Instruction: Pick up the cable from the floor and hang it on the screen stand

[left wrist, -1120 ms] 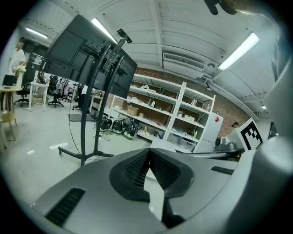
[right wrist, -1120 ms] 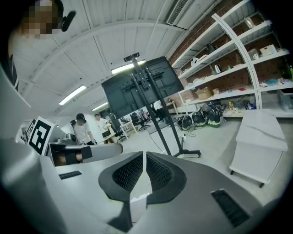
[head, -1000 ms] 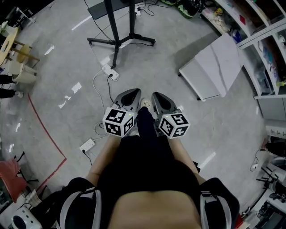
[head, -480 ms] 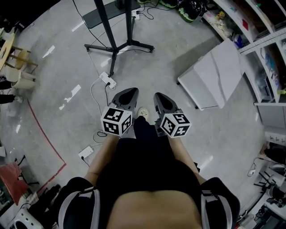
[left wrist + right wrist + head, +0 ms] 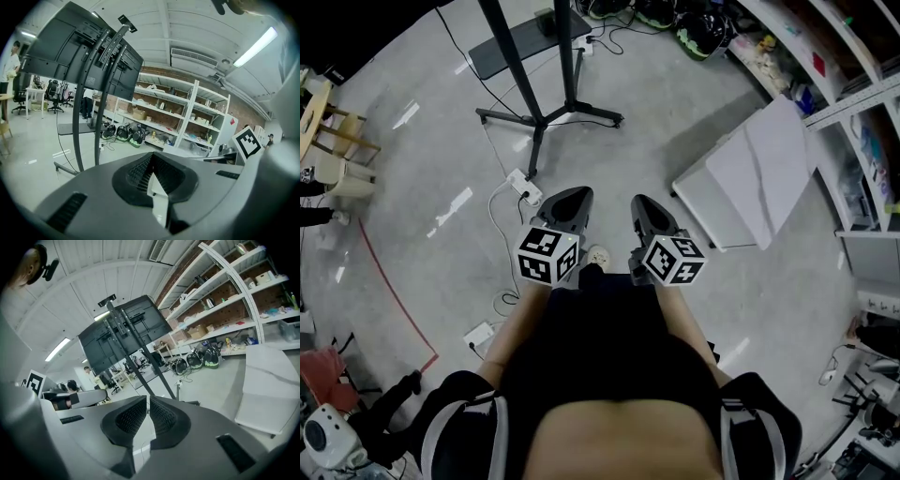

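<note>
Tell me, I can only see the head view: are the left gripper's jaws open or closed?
Observer: Closed. The left gripper view shows the left gripper with its jaws together and nothing between them.
Operator: What about the other one?
Observer: The right gripper is shut too, and empty.
Operator: Is there a screen up on that stand?
Observer: Yes, a big dark screen sits on top of the screen stand. We see its back.
</note>
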Motion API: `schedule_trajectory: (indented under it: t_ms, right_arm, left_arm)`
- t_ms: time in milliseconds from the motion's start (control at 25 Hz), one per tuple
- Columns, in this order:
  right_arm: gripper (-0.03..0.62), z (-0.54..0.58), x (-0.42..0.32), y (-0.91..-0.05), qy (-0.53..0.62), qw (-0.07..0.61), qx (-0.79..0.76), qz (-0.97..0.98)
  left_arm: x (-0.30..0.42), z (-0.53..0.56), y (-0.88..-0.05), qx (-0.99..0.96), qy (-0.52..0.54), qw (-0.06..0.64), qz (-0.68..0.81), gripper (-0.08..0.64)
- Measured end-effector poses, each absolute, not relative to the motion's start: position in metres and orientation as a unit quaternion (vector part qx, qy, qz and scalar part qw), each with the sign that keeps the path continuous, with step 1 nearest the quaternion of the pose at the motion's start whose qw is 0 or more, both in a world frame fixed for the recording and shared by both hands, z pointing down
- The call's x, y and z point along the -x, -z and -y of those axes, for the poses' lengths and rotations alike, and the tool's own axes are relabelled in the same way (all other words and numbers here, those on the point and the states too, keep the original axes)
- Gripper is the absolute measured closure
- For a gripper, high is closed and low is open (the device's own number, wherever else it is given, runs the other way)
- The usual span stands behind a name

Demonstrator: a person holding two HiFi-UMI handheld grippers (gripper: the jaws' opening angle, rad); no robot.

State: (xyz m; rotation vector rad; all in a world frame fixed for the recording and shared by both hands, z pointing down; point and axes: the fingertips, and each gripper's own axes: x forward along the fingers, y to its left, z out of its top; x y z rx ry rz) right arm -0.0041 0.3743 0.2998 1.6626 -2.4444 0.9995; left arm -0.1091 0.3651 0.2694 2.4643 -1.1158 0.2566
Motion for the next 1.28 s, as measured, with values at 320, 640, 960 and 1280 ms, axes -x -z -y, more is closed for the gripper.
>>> schedule_trajectory:
  t_ms: [320,640,960,1280]
  right_arm:
    - [0.566,-0.344,0.001,-0.302,-0.322,0.002,-0.522,0.790]
    - [0.566,-0.362,0.004,-0.314,-0.339,0.009,-0.520,0.784]
    - [0.566,-0.363,0.000,-0.318,-0.344,0.005,-0.533,0.773]
    - [0.566,-0.333,-0.019,-0.326,-0.349,0.008,-0.548,0.760]
  left_arm:
    - [0.111,-0.341,-0.273,-0.880,-0.085,0.207,0.419,0.552]
    - [0.108,-0.357,-0.280,-0.878,-0.091,0.222,0.415,0.552]
    - [0.112,-0.356,-0.290,-0.875,-0.101,0.235,0.412,0.552]
    - [0.101,-0.320,-0.296,-0.877,-0.105,0.240,0.402,0.552]
